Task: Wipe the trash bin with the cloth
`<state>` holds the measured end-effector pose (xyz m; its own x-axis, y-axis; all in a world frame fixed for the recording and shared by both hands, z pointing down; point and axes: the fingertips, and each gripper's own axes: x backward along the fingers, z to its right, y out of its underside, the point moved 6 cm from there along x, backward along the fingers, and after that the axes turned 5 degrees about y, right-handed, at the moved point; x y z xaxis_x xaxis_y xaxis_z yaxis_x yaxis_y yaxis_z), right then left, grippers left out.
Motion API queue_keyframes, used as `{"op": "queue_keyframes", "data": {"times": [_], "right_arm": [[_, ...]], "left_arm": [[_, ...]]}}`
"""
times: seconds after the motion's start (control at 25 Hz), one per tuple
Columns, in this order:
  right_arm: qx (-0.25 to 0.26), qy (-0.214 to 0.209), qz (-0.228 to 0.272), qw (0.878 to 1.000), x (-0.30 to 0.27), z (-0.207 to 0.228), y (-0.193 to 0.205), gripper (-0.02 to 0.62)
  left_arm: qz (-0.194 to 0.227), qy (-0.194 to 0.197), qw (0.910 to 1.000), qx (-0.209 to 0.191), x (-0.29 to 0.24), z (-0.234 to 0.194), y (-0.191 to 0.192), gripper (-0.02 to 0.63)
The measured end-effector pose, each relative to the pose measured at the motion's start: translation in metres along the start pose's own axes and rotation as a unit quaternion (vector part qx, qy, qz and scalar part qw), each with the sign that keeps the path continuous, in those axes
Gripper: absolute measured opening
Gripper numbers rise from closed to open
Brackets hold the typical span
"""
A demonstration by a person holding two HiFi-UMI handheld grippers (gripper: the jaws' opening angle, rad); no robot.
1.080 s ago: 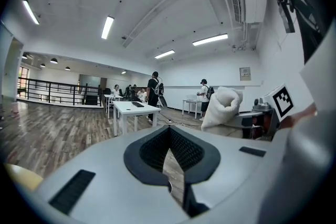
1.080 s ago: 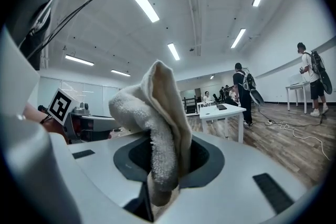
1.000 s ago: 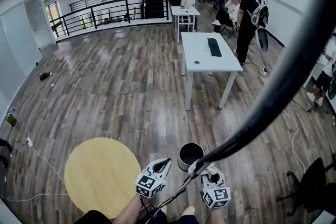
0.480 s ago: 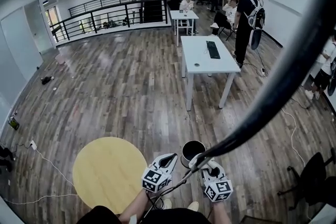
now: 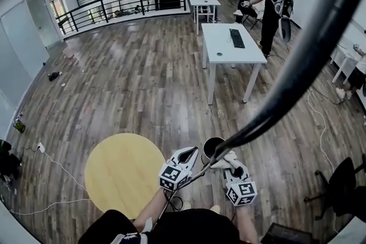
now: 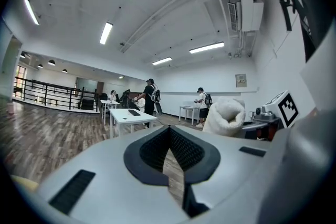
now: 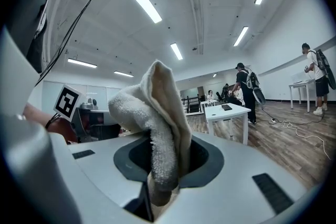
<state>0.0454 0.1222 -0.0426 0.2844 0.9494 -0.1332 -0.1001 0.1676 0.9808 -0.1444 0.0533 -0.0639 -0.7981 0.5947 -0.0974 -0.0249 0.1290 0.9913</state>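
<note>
Head view: looking steeply down on both grippers, held side by side above wood floor (image 5: 143, 83). Pinched tight in right gripper (image 5: 227, 160): white terry cloth (image 7: 157, 113), folded, bulging up past the jaw tips. Directly ahead of those tips: round black trash bin (image 5: 211, 147), upright, open-topped; cloth-to-rim contact not resolvable. Just left of it, left gripper (image 6: 169, 136): jaws drawn together, nothing between them, tips close beside the bin rim. Further left of left gripper: round yellow table (image 5: 123, 174).
</note>
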Motion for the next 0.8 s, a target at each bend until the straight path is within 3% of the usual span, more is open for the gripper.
{"op": "queue_keyframes", "data": {"times": [0.8], "right_arm": [[0.008, 0.014, 0.005, 1.000, 0.002, 0.007, -0.011, 0.095]], "left_arm": [[-0.004, 0.006, 1.0000, -0.004, -0.007, 0.006, -0.003, -0.003]]}}
